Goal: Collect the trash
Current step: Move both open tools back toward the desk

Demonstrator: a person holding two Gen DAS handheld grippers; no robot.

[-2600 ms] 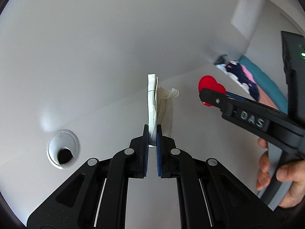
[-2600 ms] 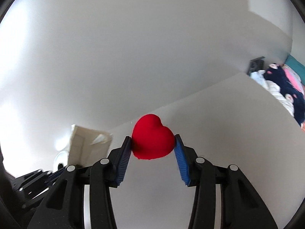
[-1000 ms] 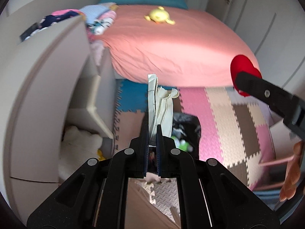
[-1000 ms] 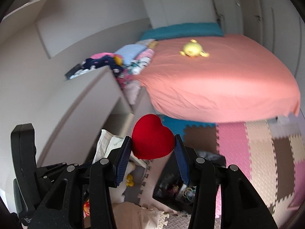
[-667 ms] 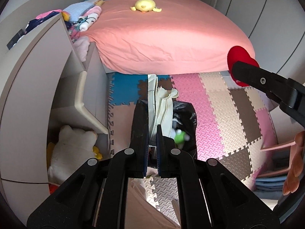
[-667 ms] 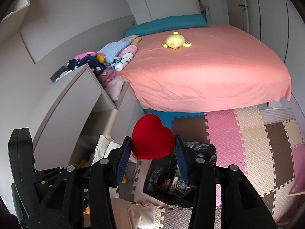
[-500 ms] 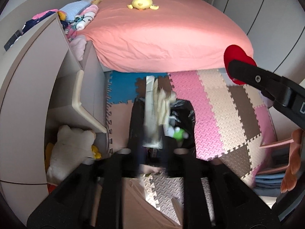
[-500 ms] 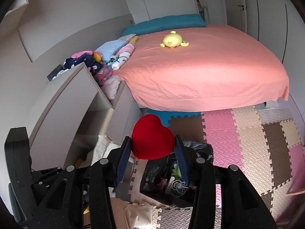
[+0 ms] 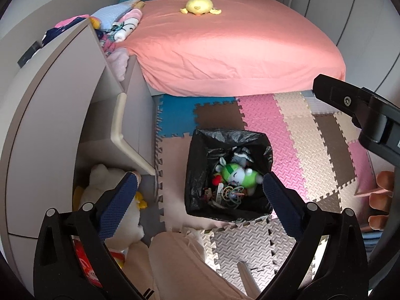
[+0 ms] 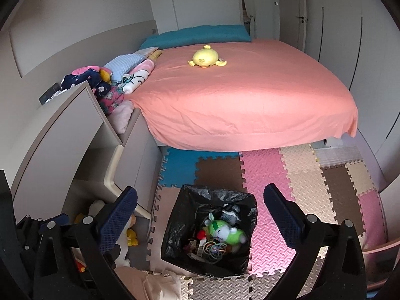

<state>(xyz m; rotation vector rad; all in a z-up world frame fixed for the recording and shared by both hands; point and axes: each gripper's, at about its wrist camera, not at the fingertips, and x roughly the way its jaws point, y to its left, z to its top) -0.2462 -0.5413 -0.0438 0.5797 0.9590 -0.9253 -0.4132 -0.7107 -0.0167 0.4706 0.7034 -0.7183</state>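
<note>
- The left gripper (image 9: 200, 190) had a folded paper half a second ago; now its jaws are opening wide, nothing between them.
- The right gripper (image 10: 200, 207) let go of the red heart; its jaws are also opening, empty.
- Both hang above the black-lined trash bin (image 9: 197, 150) on the floor mats (image 9: 295, 135); a red piece (image 10: 200, 235) shows inside, so this load seems delivered.

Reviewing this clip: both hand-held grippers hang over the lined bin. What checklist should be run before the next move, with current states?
1. Left hand-held gripper empty, jaws opening: ok.
2. Right hand-held gripper empty, jaws opening: ok.
3. Bin upright, black liner open: ok.
4. Red heart inside bin: cannot tell; a small red thing shows beside the green plush.
5. Paper scrap inside bin: cannot tell.
6. Trash on foam mats: none visible, ok.
</note>
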